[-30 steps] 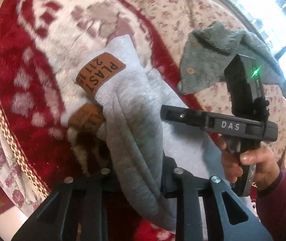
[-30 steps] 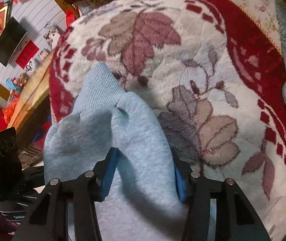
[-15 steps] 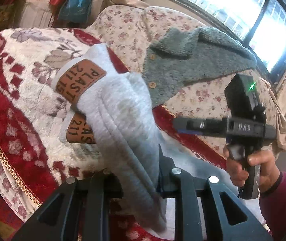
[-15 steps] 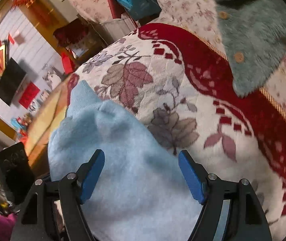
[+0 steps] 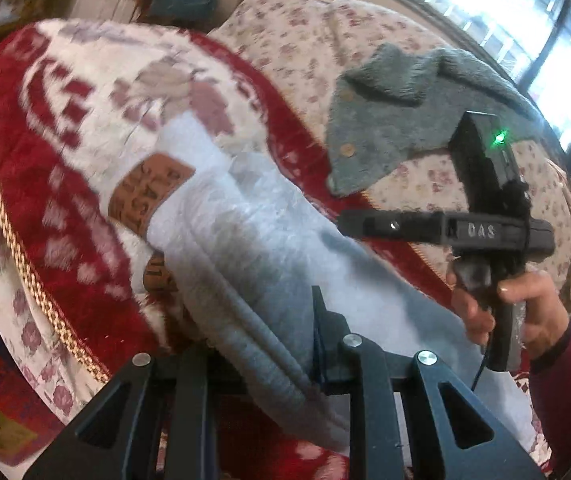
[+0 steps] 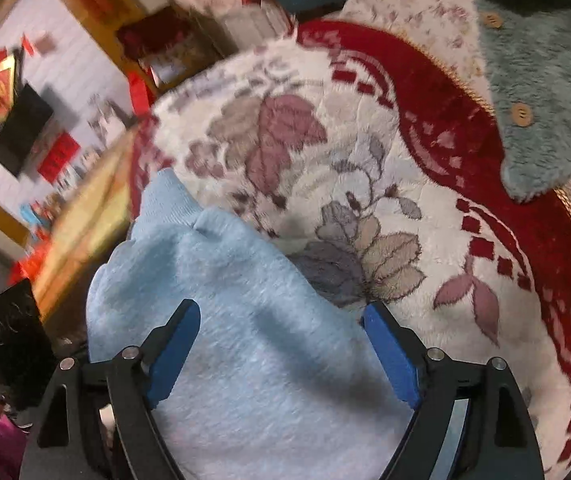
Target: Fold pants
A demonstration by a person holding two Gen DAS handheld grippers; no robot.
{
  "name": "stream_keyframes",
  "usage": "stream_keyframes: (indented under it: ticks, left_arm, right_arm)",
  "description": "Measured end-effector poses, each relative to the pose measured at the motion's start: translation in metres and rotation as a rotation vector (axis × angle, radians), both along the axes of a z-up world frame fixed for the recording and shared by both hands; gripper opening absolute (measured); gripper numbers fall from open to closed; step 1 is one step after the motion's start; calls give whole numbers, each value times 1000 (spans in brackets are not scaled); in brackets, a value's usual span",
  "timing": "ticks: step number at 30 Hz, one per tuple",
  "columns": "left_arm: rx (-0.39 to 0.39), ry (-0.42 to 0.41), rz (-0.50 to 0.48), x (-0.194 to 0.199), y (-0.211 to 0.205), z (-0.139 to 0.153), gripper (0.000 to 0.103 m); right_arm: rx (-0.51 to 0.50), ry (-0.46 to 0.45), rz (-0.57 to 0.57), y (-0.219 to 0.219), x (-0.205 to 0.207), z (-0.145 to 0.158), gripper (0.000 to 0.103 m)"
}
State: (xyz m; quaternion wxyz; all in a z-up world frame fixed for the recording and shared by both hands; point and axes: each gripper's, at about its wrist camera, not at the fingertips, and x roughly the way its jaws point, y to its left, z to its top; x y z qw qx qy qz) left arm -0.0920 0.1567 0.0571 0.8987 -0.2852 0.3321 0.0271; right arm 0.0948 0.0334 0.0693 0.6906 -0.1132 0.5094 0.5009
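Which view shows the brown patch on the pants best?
The left wrist view: the brown patch faces it on the grey pants, lettering blurred. The right wrist view shows only plain pants fabric and no patch.

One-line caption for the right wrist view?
Right gripper open, jaws just widened, above light blue pants lying on a floral red-and-white blanket.
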Motion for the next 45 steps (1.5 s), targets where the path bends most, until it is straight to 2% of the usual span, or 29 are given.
stream_keyframes:
  ticks: [3, 7, 8, 9, 10, 11, 14, 16, 17, 18, 19, 20, 21, 23, 25, 28, 30, 33, 38, 42, 45]
  left_arm:
    - [-10, 30, 7, 4, 6, -15, 22]
    - [-71, 52, 19, 6, 14, -28, 25]
    - [-90, 57, 26, 5, 17, -31, 32]
    - [-103, 63, 31, 4, 19, -34, 52]
    - [-120, 83, 44, 3, 21, -39, 67]
    - [-149, 100, 58, 3, 25, -46, 88]
    - [-234, 93, 85, -1, 37, -57, 90]
    - [-222, 86, 89, 0, 38, -56, 90]
    - [-209, 99, 79, 3, 37, -57, 88]
    - [-198, 110, 73, 6, 35, -57, 78]
    - [-172, 120, 60, 10, 31, -56, 68]
    - [-168, 114, 30, 13, 27, -56, 41]
    - [-183, 100, -8, 16, 24, -55, 24]
    - [-138, 89, -20, 19, 17, -50, 22]
    - [-120, 58, -32, 19, 13, -43, 20]
    - [-67, 20, -56, 16, 6, -23, 19]
    - [-5, -15, -73, 12, -5, -4, 19]
    - [138, -77, -108, 9, -35, 32, 19]
    - [366, -173, -195, 6, -102, 79, 19]
    - [493, -227, -295, 1, -161, 90, 19]
    - [587, -251, -384, -6, -212, 85, 19]
  right_arm:
    - [-9, -26, 25, -1, -2, -3, 88]
    - [-49, -18, 42, 3, 2, -16, 89]
    - [-62, -15, 53, 6, 3, -20, 89]
    - [-76, -5, 72, 12, 4, -25, 89]
    - [-90, -1, 83, 17, 4, -30, 89]
    - [-107, 0, 93, 24, 5, -35, 89]
    - [-125, -17, 113, 42, 6, -43, 90]
    - [-118, -32, 117, 53, 5, -45, 89]
    - [-121, -38, 111, 59, 6, -46, 89]
    - [-128, -34, 114, 67, 6, -49, 89]
    - [-126, -26, 129, 73, 5, -51, 79]
    - [-128, -9, 162, 80, 2, -56, 68]
    - [-138, -6, 177, 85, -1, -58, 51]
    - [-153, -27, 196, 88, -8, -57, 43]
    - [-151, -27, 203, 84, -10, -51, 29]
    - [-121, -46, 205, 70, -13, -34, 20]
    - [-80, -79, 209, 57, -17, -14, 19]
    - [-16, -118, 187, 33, -18, 18, 19]
    - [95, -168, 134, -22, -26, 74, 19]
    - [155, -180, 55, -86, -33, 104, 20]
    - [174, -172, -3, -136, -35, 107, 23]
